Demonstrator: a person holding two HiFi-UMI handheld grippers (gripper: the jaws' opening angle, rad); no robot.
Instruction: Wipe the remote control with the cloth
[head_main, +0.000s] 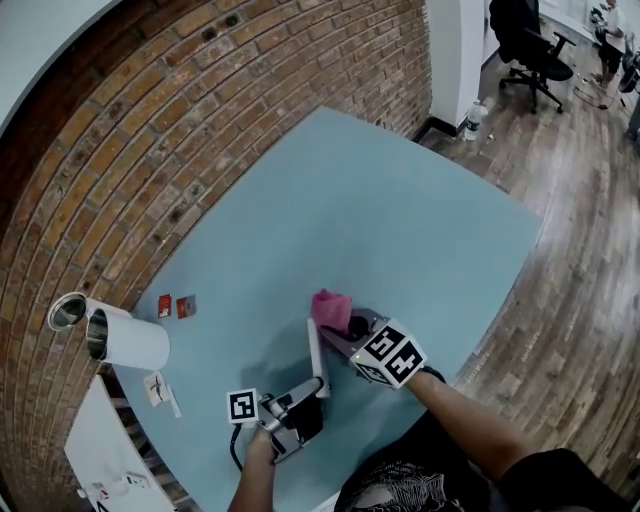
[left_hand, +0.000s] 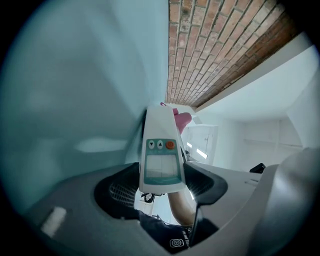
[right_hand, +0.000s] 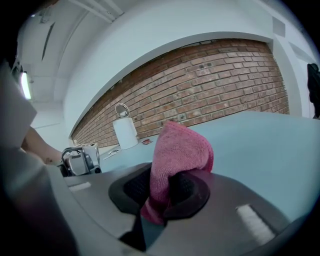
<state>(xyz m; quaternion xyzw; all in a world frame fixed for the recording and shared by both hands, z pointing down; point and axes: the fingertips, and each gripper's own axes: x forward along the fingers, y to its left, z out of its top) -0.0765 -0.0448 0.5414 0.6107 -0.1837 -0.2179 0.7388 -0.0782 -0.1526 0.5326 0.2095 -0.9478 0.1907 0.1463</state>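
Over the table's (head_main: 400, 220) near edge, left gripper (head_main: 305, 398) is clamping the remote (left_hand: 161, 150), right gripper (head_main: 350, 338) pinching the cloth (right_hand: 180, 145); next, probably pressing cloth along it.

Your remote control (left_hand: 161, 150) is smooth white plastic with a faint sheen; your cloth (right_hand: 177, 155) is soft pink fabric with a fuzzy, looped nap; the table (head_main: 380, 210) before you is smooth and matt; the wall (head_main: 200, 120) is rough brick; the floor (head_main: 580, 250) is wood planking, dully shiny; the white canister (head_main: 125, 340) looks smooth, its rim bright metal.
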